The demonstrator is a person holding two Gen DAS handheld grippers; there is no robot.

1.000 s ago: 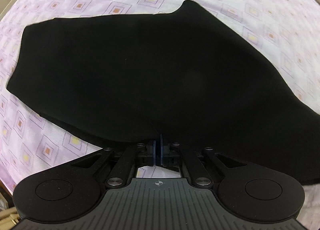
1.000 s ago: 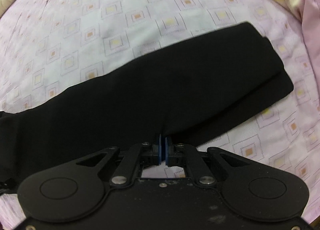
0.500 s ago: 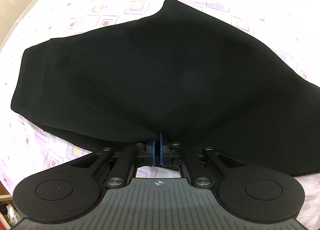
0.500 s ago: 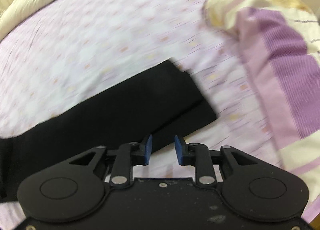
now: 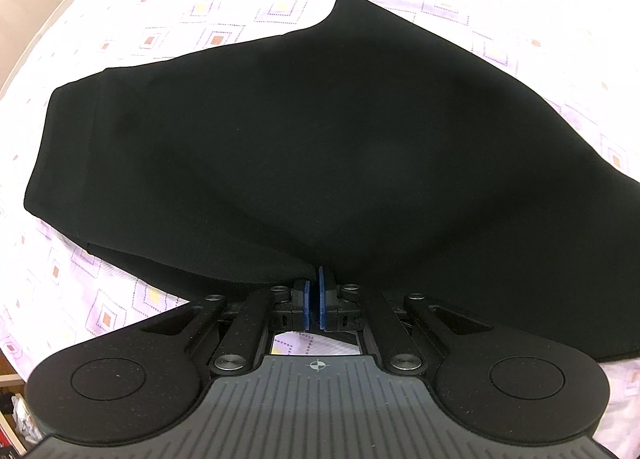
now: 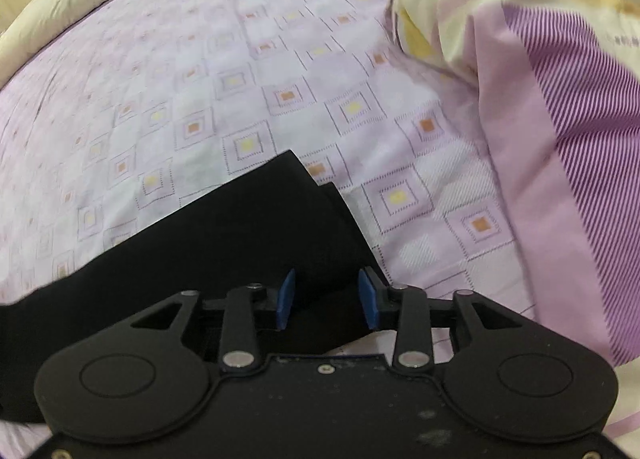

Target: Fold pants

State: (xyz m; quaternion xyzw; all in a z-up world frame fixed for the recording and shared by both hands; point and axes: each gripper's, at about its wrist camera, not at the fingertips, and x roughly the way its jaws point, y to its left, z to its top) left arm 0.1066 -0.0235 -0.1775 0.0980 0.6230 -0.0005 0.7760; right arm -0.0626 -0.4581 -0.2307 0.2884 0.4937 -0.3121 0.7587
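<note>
Black pants (image 5: 320, 147): one | left gripper (image 5: 314, 291): jaws pinching pants | right gripper (image 6: 327, 295): jaws just opening, gripping nothing

Right tongs (image 6: 326, 299) newly apart — off the pants (image 6: 224, 243), now over the leg ends.

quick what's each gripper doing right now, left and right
Left gripper: closed, pinching the black pants.
Right gripper: open, jaws just been opening, pants' end beneath, nothing gripped.

Both wrist cameras close, facing steeply down, sharing black pants (image 5: 320, 147), bedsheet (image 6: 240, 79)
</note>
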